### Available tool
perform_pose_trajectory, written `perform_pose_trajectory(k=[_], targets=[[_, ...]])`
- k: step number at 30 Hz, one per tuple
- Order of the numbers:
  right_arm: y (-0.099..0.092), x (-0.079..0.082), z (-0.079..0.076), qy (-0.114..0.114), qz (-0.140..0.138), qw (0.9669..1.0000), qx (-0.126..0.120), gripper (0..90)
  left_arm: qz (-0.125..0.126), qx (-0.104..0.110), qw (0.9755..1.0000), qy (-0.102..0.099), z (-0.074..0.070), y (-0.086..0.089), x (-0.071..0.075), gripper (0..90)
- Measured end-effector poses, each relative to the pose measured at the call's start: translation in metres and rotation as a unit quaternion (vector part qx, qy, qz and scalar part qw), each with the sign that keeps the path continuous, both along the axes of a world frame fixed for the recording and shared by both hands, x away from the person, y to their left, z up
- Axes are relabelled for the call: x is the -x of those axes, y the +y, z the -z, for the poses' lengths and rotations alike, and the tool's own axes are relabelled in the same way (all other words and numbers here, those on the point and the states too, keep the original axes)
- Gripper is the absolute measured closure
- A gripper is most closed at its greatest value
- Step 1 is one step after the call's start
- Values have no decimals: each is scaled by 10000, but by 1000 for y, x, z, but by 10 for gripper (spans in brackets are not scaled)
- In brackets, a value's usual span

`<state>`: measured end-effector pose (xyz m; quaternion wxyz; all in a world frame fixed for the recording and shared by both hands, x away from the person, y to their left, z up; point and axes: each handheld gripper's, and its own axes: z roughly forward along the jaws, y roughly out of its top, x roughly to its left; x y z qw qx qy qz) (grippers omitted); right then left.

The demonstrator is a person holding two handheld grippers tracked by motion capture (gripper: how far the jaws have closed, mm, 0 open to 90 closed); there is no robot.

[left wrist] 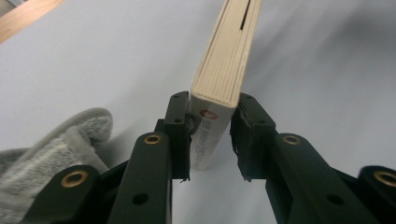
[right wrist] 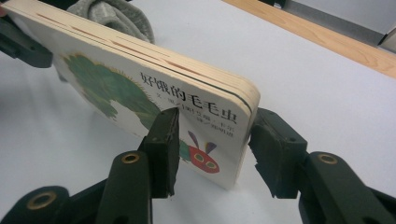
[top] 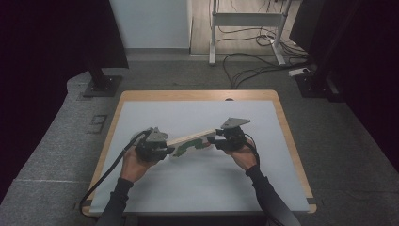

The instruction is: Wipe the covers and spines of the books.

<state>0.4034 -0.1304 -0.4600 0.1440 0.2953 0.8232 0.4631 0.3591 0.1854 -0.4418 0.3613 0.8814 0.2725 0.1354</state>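
A thick board book [top: 190, 139] with a green caterpillar on its cover hangs a little above the white mat, standing on edge between my two grippers. My left gripper [top: 168, 149] is shut on the book's left end. In the left gripper view its fingers [left wrist: 180, 130] press both sides of the book [left wrist: 229, 60], which runs away from the camera. My right gripper [top: 212, 140] is at the other end. In the right gripper view its jaws [right wrist: 212, 149] straddle the corner of the book [right wrist: 140, 84], which sits askew between them, and I see no firm press.
A white mat [top: 197, 188] covers the wooden table [top: 197, 94]. A grey knitted fabric [left wrist: 70, 140] lies beside the left gripper, and the grey fabric [right wrist: 112, 16] also sits behind the book's far end. Black stands and cables [top: 254, 66] are on the floor beyond the table.
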Motion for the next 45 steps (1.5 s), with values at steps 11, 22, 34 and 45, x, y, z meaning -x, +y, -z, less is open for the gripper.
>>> perform_pose_trajectory(k=[11, 22, 34, 45], targets=[[-7, 13, -1, 73, -189, 9998, 78, 484, -73, 352, 9991, 227, 4, -1, 13, 614], [-11, 27, 1, 250, -259, 9992, 176, 412, -179, 430, 9984, 328, 13, -6, 30, 509], [-15, 41, 11, 462, -165, 9984, 283, 305, -411, 376, 9974, 451, 24, -10, 45, 340], [-20, 54, 24, 527, -135, 9981, 295, 275, -576, 223, 9972, 431, 37, -17, 58, 249]])
